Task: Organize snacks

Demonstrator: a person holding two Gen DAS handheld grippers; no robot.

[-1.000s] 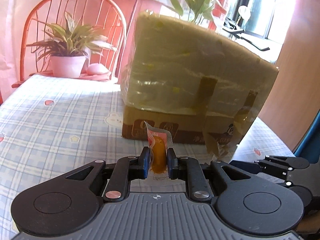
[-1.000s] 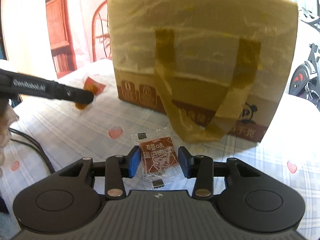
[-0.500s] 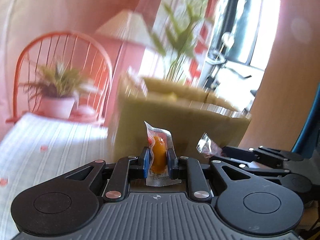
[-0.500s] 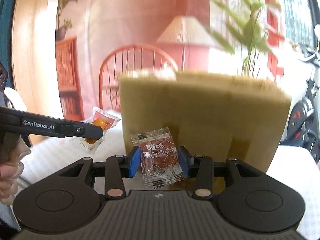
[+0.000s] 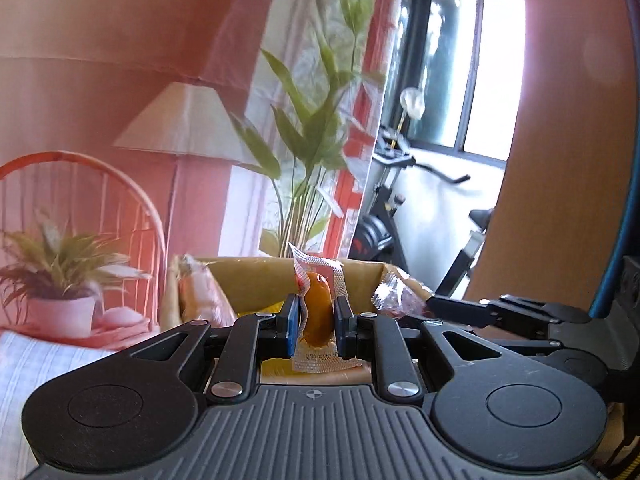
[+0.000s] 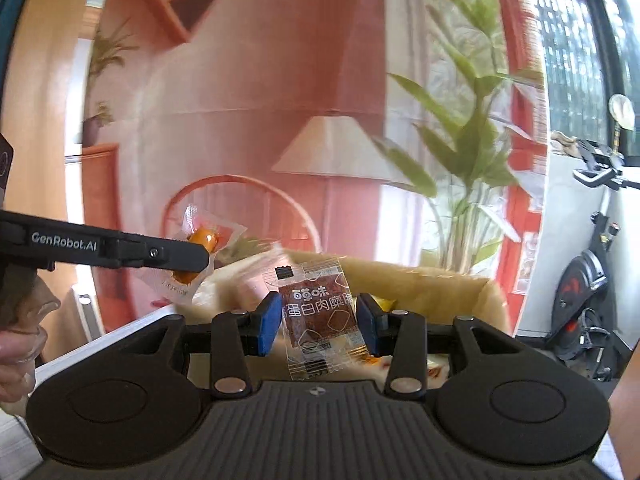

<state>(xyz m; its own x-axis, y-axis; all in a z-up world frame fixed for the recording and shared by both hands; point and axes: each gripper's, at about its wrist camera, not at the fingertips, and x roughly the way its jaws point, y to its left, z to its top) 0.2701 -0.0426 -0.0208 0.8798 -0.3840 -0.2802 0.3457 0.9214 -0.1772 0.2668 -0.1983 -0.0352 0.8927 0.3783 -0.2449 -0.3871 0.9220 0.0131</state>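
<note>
My left gripper (image 5: 317,325) is shut on a clear packet with an orange snack (image 5: 317,312), held just above the open top of the yellow bag-wrapped cardboard box (image 5: 256,280). It also shows in the right wrist view (image 6: 200,240). My right gripper (image 6: 318,322) is shut on a brown meat snack packet (image 6: 318,316), held level with the box rim (image 6: 440,280). In the left wrist view the right gripper's finger (image 5: 460,310) holds its packet (image 5: 394,298) over the box's right side. Other snacks lie inside the box.
A potted plant (image 5: 60,280) stands on a red-orange chair (image 5: 80,200) behind the checked tablecloth (image 5: 40,360). A lamp (image 5: 184,124), a tall plant (image 5: 312,140) and an exercise bike (image 6: 588,300) are beyond the box. A hand (image 6: 16,340) grips the left tool.
Both grippers have risen from table height in front of the box to its open top, each still holding its snack packet.
</note>
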